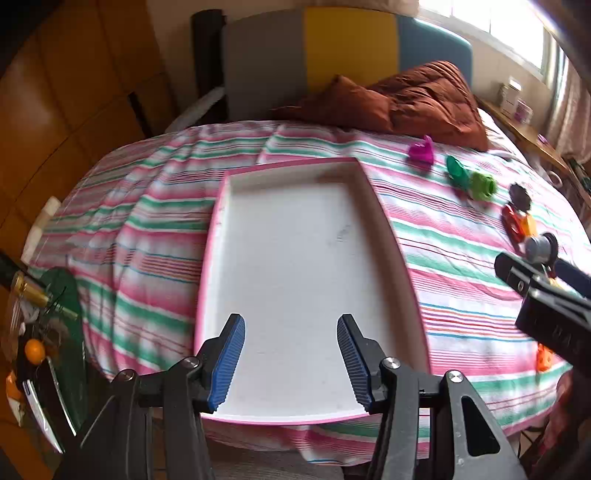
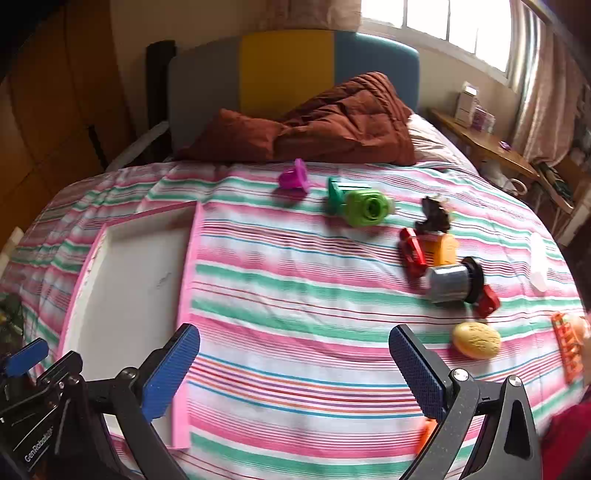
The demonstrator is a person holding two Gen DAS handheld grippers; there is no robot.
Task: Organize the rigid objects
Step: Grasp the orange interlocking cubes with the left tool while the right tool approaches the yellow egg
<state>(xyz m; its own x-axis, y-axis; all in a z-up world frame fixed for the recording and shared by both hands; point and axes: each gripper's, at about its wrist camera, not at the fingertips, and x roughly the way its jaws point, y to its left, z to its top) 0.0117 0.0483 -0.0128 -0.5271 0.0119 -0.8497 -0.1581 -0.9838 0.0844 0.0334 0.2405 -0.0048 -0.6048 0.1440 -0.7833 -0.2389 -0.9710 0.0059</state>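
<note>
While nothing is yet placed in the pink tray, both tools are held released: left tool over it, right tool over the bed (toys scattered right); a first pick is judged next.

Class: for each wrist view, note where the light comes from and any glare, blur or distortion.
Left wrist view: window top right blows out white; fisheye bows the tray edges. Right wrist view: window glares too; the striped bedspread bulges, and edges look softly blurred.
</note>
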